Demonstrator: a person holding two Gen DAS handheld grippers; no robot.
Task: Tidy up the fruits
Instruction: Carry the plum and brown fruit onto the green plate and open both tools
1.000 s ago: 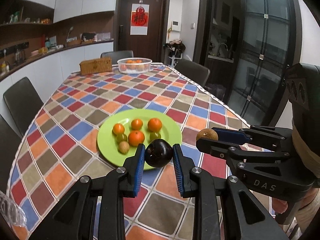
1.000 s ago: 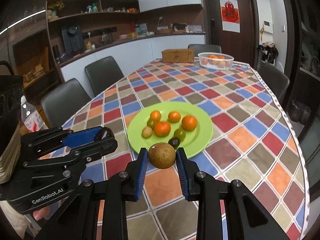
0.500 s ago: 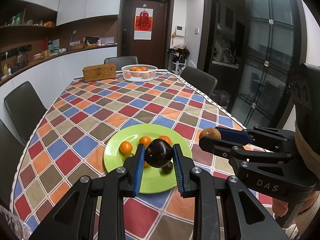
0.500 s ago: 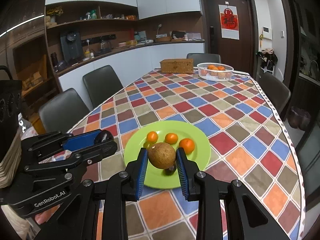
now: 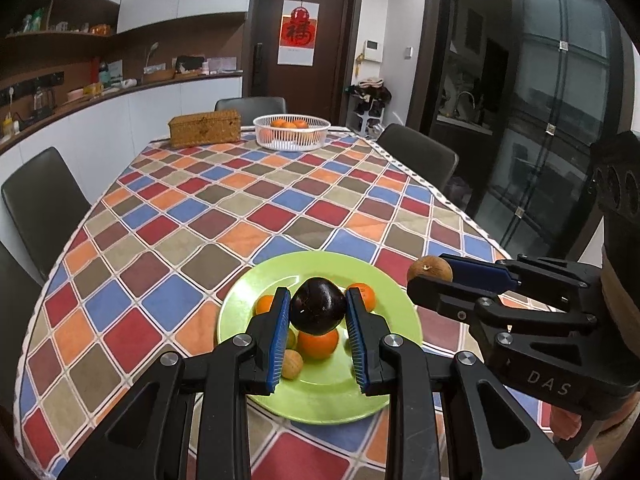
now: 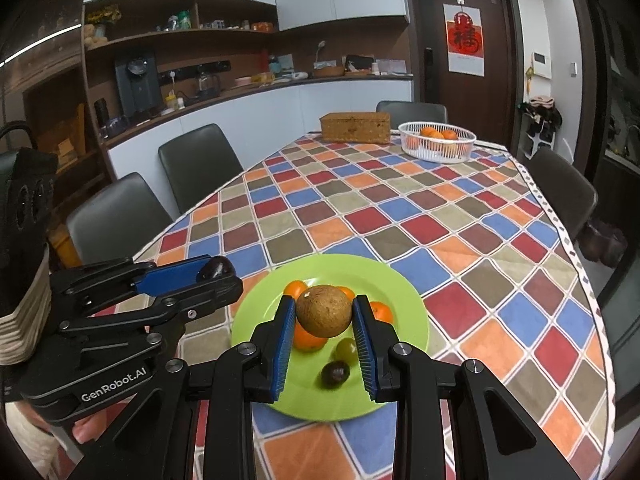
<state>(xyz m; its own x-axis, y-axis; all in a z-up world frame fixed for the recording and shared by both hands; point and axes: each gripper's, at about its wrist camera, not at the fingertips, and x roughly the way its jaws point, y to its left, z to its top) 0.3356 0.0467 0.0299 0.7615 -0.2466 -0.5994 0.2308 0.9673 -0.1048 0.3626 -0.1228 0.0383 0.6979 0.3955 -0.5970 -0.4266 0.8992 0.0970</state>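
My left gripper (image 5: 318, 312) is shut on a dark purple fruit (image 5: 317, 311) and holds it above the green plate (image 5: 384, 304). My right gripper (image 6: 324, 316) is shut on a round brown fruit (image 6: 324, 315), also above the green plate (image 6: 400, 280). The plate carries oranges (image 5: 318, 345), a small brown fruit (image 5: 291, 365), a green grape (image 6: 345, 349) and a dark plum (image 6: 335, 374). The right gripper with its brown fruit shows in the left wrist view (image 5: 429, 270); the left gripper with its dark fruit shows in the right wrist view (image 6: 218, 268).
A white basket of oranges (image 5: 292, 133) and a wicker box (image 5: 205, 127) stand at the table's far end. Dark chairs (image 5: 38, 204) line both sides of the checkered tablecloth (image 5: 280, 200). A counter with appliances runs along the left wall.
Both grippers have pulled back and risen with their fruits. The plate now sits lower and nearer in both views, and more of the room shows.
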